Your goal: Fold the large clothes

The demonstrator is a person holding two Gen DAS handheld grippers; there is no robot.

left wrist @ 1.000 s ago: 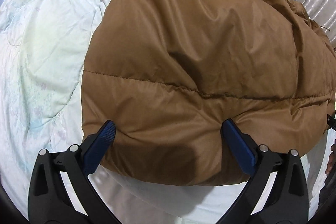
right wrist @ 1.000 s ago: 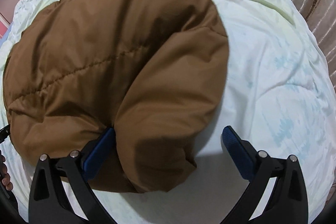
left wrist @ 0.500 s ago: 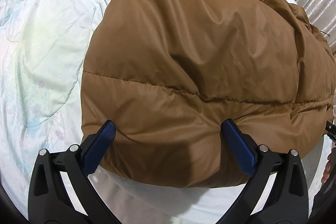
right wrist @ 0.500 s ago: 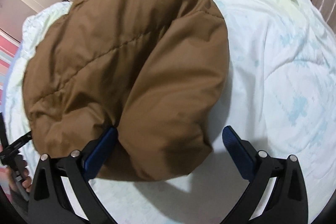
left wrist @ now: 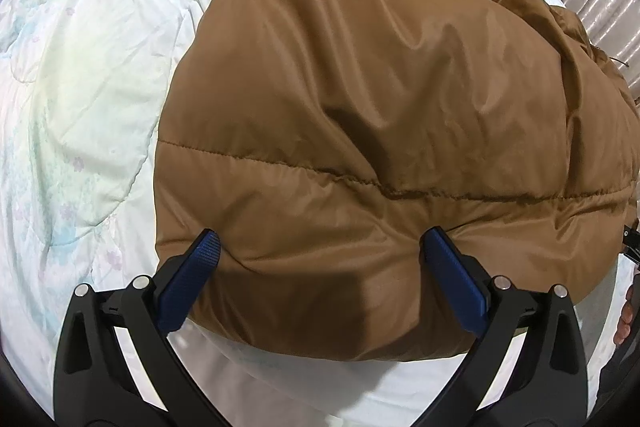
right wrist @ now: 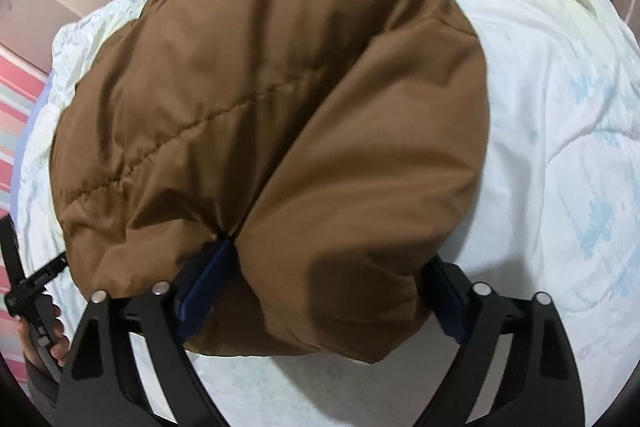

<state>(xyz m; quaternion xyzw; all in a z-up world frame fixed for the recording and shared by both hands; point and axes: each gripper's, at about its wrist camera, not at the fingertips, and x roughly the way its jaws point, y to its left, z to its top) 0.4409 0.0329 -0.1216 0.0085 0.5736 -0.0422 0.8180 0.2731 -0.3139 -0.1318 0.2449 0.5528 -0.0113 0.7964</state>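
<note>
Brown jacket (left wrist: pixel 380 131) sits bunched on the bed quilt (left wrist: pixel 80 87). My left gripper (left wrist: pixel 320 247) and right gripper (right wrist: pixel 328 259) both gape around its near hem; I should pinch deep and level, since puffy fabric slips.

right gripper (right wrist: pixel 326 263) advanced | brown jacket (right wrist: pixel 280 107) fold now fills its jaw gap | wardrobe enters upper left
</note>
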